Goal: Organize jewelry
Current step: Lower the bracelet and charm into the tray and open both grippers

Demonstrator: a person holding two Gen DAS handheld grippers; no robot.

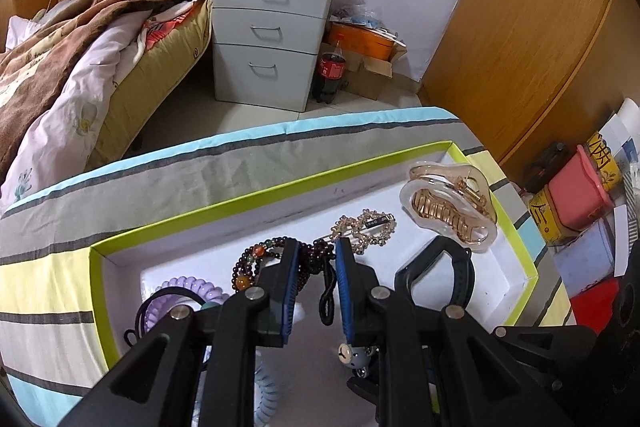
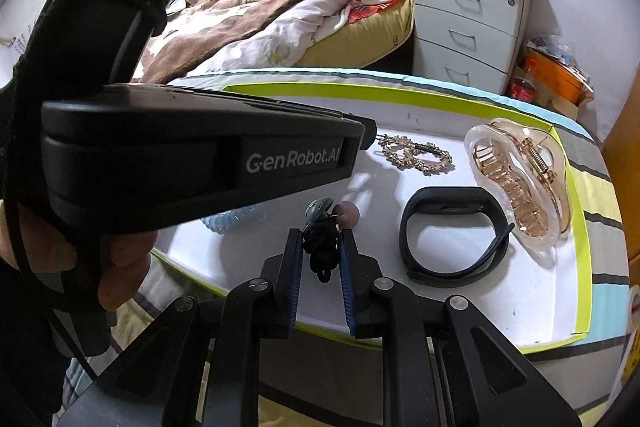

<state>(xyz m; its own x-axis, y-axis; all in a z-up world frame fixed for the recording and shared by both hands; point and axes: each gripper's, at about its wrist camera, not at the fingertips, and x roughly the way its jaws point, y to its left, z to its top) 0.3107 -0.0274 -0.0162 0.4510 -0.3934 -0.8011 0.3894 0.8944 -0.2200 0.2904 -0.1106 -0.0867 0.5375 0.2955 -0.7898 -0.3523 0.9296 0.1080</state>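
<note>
Bedroom clutter and a striped cloth surround the green-rimmed tray (image 1: 280,187). Left gripper (image 1: 316,251) has its jaws narrowed on the dark bead bracelet (image 1: 308,259); just beyond its tips lies the rhinestone clip (image 1: 366,227), with the amber hair claw (image 1: 448,207) off to the right. Right gripper (image 2: 320,247) pinches a black hair tie (image 2: 320,247), with the black wristband (image 2: 452,235) just right of it.

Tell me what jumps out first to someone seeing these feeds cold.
The big translucent amber claw clip at the right end of the green-rimmed tray, with the black wristband beside it. In the right wrist view, the left hand-held gripper fills the left side.
</note>
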